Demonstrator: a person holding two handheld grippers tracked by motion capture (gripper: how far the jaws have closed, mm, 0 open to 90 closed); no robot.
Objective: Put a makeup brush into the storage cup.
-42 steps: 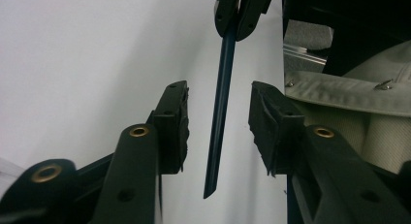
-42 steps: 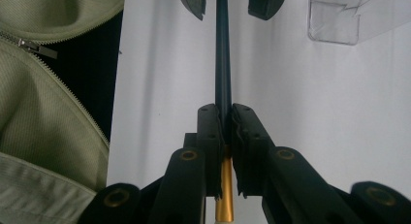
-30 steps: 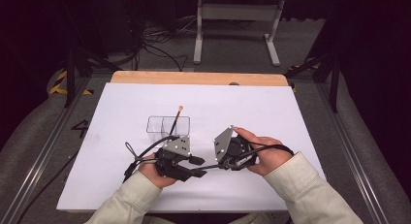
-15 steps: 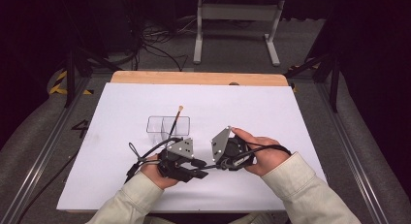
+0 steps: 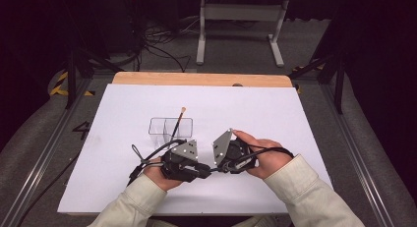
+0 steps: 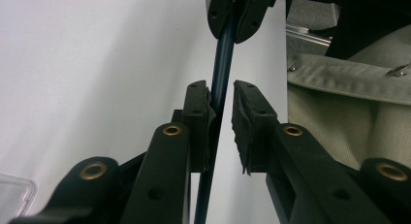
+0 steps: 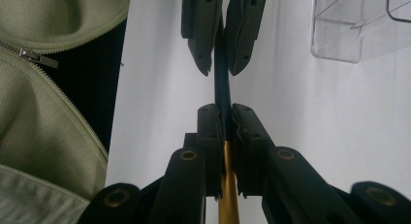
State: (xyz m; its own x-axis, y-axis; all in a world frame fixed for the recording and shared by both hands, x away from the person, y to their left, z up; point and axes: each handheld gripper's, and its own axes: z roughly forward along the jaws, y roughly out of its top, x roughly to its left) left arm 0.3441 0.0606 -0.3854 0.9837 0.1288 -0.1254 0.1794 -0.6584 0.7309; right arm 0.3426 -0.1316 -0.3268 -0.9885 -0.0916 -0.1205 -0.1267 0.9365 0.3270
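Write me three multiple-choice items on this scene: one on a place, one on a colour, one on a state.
1. Where is the pale-tipped brush?
A. Leaning in the clear box
B. Flat on the wooden edge
C. On the floor

2. What colour is the slim rod just behind the pads of the right gripper?
A. Red
B. Gold
C. White

3. How do the right gripper's jaws stand?
A. Wide open, empty
B. Shut on the clear box
C. Shut on the slim rod

Answers: 1 A, the high view shows it slanting out of the box. 2 B, the right gripper view shows a gold section there. 3 C, both pads press on the rod.
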